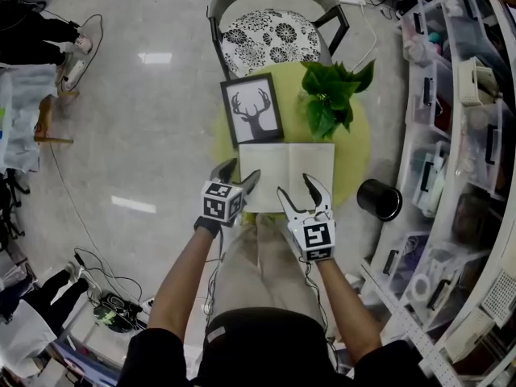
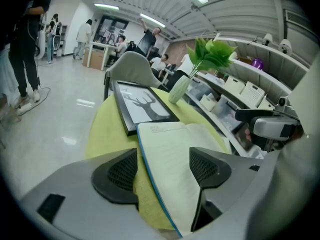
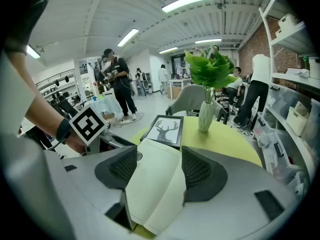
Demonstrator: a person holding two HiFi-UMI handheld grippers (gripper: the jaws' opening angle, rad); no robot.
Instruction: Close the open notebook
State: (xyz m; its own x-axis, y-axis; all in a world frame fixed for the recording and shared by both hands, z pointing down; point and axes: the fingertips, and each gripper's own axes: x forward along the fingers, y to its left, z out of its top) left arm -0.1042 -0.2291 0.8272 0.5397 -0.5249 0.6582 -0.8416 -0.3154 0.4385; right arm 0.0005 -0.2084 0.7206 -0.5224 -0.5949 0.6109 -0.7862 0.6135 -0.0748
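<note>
An open notebook (image 1: 287,176) with pale blank pages lies flat at the near edge of a round yellow-green table (image 1: 355,147). My left gripper (image 1: 239,179) hovers over the notebook's left edge, jaws apart. In the left gripper view the blue-edged left cover (image 2: 175,154) runs between the two pads without touching them, and that gripper (image 2: 162,171) is open. My right gripper (image 1: 299,189) sits over the near edge of the right page, also open. The right gripper view has the spread pages (image 3: 155,184) in the gap of that gripper (image 3: 157,171), with neither pad pressing on them.
A framed deer picture (image 1: 252,107) lies just behind the notebook, and a leafy plant in a white vase (image 1: 330,95) stands to its right. A cushioned chair (image 1: 270,31) is behind the table, a black bin (image 1: 379,198) to the right, and shelves of boxes (image 1: 459,135) beyond it.
</note>
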